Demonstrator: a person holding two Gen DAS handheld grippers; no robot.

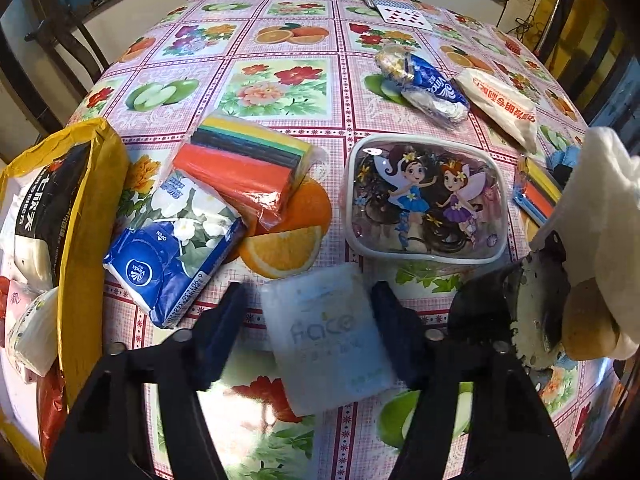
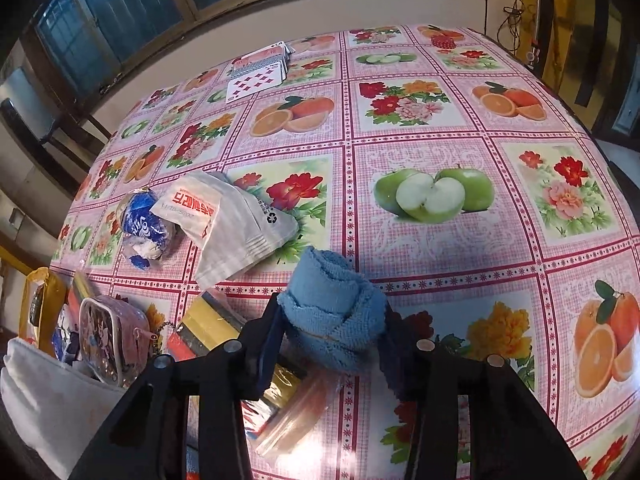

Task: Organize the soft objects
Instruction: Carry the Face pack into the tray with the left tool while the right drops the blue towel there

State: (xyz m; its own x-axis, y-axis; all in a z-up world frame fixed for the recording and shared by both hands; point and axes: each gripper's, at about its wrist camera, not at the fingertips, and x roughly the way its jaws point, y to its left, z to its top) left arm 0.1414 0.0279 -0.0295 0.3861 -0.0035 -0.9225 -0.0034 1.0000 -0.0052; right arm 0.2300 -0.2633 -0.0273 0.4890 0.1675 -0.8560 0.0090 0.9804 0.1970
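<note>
Right between the left gripper fingers sits a pale blue tissue pack marked "face"; the jaws are spread a bit wider than the pack and I can't see either pad actually touching it, so it looks open around it, with the pack blurry and whether it rests on the tablecloth hard to tell. Over on the other side, the right gripper is clamped onto a rolled blue towel, squeezed from both sides and standing up out of the jaws. Just past the face pack there's a clear zip pouch with two cartoon fairies lying flat, something dark inside but can't make out what. To its left a bagged stack of colored sponges leans on a blue Vinda tissue pack. At the far left edge a yellow bag stands open with a few small white packets in it. Farther back lie a crumpled Vinda wrapper, a white plastic bag with red print beside it, and playing cards near the far edge.
</note>
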